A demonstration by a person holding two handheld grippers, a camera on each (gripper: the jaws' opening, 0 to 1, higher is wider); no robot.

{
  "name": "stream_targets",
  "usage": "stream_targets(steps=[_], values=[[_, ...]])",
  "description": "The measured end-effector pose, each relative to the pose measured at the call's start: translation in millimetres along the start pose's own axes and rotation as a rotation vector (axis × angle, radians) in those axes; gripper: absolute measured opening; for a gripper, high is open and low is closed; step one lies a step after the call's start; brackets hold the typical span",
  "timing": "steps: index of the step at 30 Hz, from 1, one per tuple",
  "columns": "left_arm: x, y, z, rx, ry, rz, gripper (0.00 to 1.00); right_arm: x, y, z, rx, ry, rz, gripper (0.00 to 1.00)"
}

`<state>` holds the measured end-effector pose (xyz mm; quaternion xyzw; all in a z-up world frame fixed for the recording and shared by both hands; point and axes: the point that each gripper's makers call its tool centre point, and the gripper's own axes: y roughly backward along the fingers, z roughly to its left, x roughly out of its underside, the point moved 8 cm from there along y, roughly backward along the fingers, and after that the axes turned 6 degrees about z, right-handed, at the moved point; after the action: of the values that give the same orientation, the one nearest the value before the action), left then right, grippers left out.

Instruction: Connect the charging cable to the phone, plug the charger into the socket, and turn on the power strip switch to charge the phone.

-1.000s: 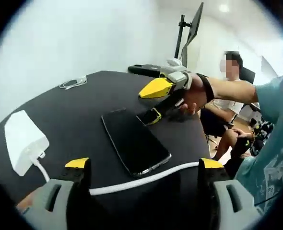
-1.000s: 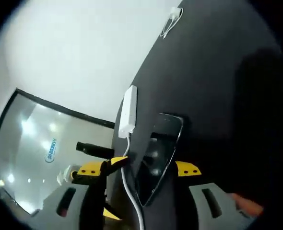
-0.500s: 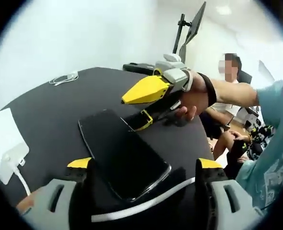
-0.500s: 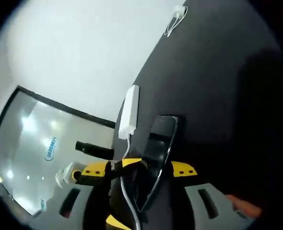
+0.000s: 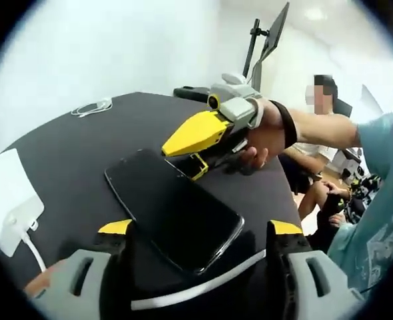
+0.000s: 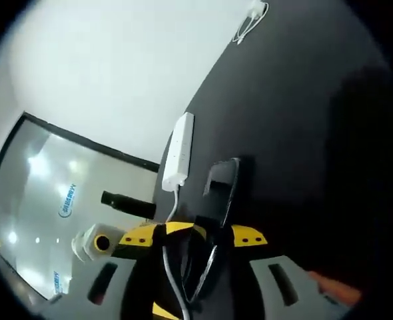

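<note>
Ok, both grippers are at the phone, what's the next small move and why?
Probably close the right gripper on the phone's far edge to steady it. Its jaws straddle that edge, the left gripper is open at the near end, and the cable lies loose, not yet plugged in.

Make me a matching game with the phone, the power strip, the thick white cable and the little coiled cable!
Things:
1. phone
2. power strip
3. thick white cable
4. small coiled cable

Places or looks:
A. far away near the table's back edge
B. white block at the table's left edge
C. black, lying flat mid-table
D. stretched across between the left gripper's jaws

Pairs: 1-C, 2-B, 3-D, 4-A
</note>
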<state>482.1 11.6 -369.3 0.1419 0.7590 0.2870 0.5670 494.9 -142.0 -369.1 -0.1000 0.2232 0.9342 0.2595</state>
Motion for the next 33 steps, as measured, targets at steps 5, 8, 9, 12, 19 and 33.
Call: stream_targets(steps=[5, 8, 9, 12, 19, 33], values=[[-0.4, 0, 1.3, -0.001, 0.000, 0.000, 0.73, -3.7, -10, -1, 0.024, 0.023, 0.013, 0.31], [-0.3, -1, 1.6, -0.003, 0.000, 0.000, 0.72, -4.7, -14, -2, 0.038, 0.036, 0.024, 0.26], [-0.3, -1, 1.4, -0.002, -0.001, 0.001, 0.72, -3.7, -16, -2, 0.037, 0.046, 0.031, 0.25], [-0.1, -1, 1.1, -0.004, -0.006, 0.004, 0.72, -0.9, -19, -2, 0.049, 0.067, 0.041, 0.18], [0.1, 1, 1.9, 0.003, 0.003, -0.016, 0.73, 3.0, -18, -5, 0.053, 0.075, 0.026, 0.11], [-12.8, 22, 8.5, -0.043, 0.001, -0.019, 0.74, -42.4, 18, -16, 0.048, -0.050, -0.197, 0.06]])
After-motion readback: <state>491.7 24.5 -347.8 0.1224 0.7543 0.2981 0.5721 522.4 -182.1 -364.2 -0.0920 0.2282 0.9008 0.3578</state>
